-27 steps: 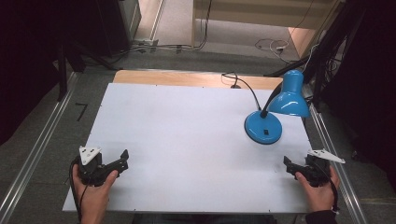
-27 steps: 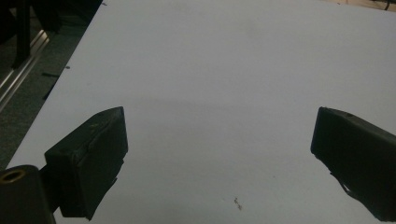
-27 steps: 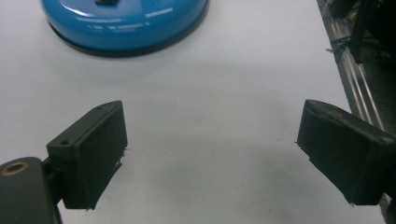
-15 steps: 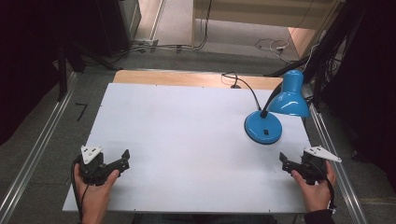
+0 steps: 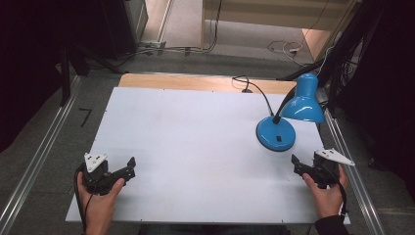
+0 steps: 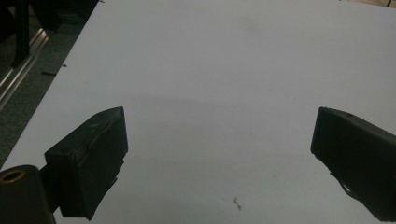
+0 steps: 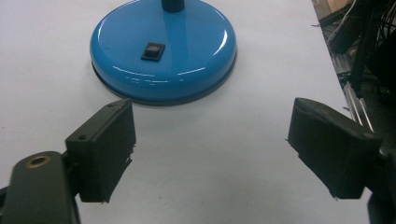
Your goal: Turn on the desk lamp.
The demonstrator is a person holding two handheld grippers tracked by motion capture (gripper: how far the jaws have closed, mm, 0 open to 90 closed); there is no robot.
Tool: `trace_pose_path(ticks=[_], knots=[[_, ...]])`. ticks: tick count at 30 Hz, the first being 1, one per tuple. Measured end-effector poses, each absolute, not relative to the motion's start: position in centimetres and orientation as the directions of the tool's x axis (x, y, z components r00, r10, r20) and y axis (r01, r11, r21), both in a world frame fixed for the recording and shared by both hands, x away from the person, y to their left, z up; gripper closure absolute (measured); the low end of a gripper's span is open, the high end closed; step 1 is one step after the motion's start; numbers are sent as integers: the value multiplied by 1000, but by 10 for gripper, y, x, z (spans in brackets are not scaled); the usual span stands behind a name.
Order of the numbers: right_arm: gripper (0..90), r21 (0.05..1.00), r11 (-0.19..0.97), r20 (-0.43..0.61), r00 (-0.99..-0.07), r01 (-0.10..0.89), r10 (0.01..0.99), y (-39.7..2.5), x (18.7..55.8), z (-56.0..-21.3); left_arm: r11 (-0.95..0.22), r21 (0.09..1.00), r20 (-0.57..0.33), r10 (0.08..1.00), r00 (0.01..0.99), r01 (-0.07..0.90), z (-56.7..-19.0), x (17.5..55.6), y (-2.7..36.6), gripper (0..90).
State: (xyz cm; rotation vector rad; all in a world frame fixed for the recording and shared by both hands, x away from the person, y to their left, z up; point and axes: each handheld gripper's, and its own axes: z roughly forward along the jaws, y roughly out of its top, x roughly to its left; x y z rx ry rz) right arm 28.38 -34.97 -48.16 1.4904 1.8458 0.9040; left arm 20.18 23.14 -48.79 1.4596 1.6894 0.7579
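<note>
- Since the earlier frames, the right tool (image 5: 299, 166) has crept slightly up-left from the lower right of the high view toward the glossy blue desk lamp with a round base (image 5: 276, 133); the left tool (image 5: 126, 169) has barely moved at lower left.
- Both tools' jaws stand wide apart, holding nothing.
- The lamp base (image 7: 163, 49) sits at the top of the right gripper view, its black rocker switch (image 7: 153, 51) facing up.
- The lamp stands right of centre on the white bench (image 5: 195, 142); the approach looks just begun, likely toward the switch.

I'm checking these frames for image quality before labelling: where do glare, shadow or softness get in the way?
Right gripper view: bright highlights streak the glossy lamp base, yet its black switch reads clearly. Left gripper view: a faint shadow crosses the white table, and the near fingers look soft. High view: surroundings are very dark, the table evenly lit.
</note>
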Motion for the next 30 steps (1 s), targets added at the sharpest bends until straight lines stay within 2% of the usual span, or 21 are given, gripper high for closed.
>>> trace_pose_path(ticks=[6,14,30], knots=[[234,818,134,-20,-206,559,978,-344,295,-482,171,830,-168,984,-53,530,-488,201,232,44],[246,821,116,0,-204,559,979,-340,304,-483,174,832,-172,984,-54,527,-488,201,232,44],[406,853,86,57,-255,515,965,-331,313,-475,173,829,-172,984,-52,531,-488,202,232,44]])
